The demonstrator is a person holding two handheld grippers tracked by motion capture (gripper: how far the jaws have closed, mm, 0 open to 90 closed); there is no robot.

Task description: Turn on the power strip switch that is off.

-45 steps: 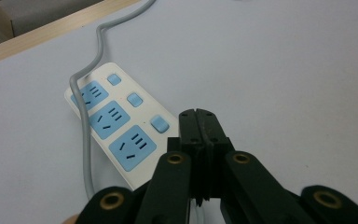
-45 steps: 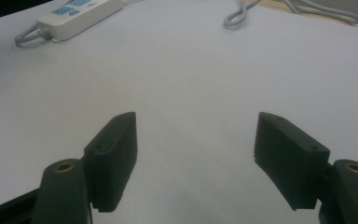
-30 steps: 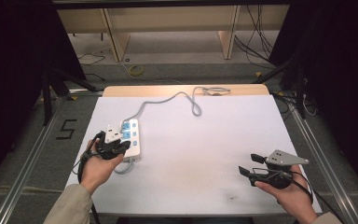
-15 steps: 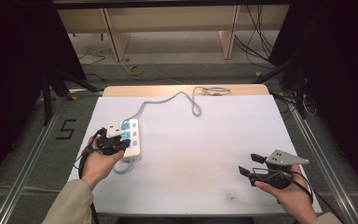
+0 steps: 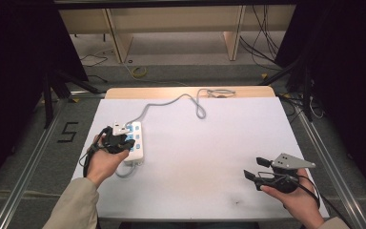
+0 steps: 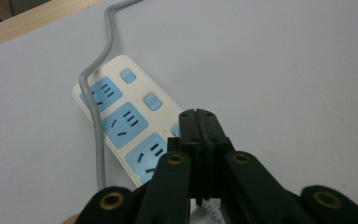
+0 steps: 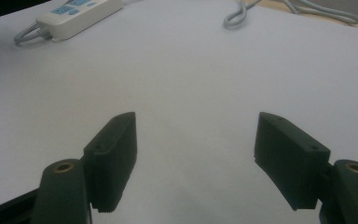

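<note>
A white power strip [image 5: 136, 143] with blue sockets lies at the table's left, and its grey cable [image 5: 171, 102] snakes off to the far edge. My left gripper [image 5: 120, 139] hovers over the strip's left side, held in a hand. In the left gripper view the strip [image 6: 121, 116] lies just beyond my left gripper [image 6: 199, 114], whose jaws are pressed together with nothing between them; the cable [image 6: 95, 88] runs across the sockets. My right gripper [image 5: 256, 168] stands open above bare table at the front right. The right gripper view has the same open gripper [image 7: 196, 123] with nothing in it.
The white table top [image 5: 209, 143] ends in a wooden strip [image 5: 171, 91] at the far side. In the right gripper view, the power strip [image 7: 79, 16] and a loop of cable [image 7: 237, 14] lie far off. Metal rails and dark floor flank the table.
My left gripper has edged slightly farther along the power strip, away from the person. The right gripper has kept still.
</note>
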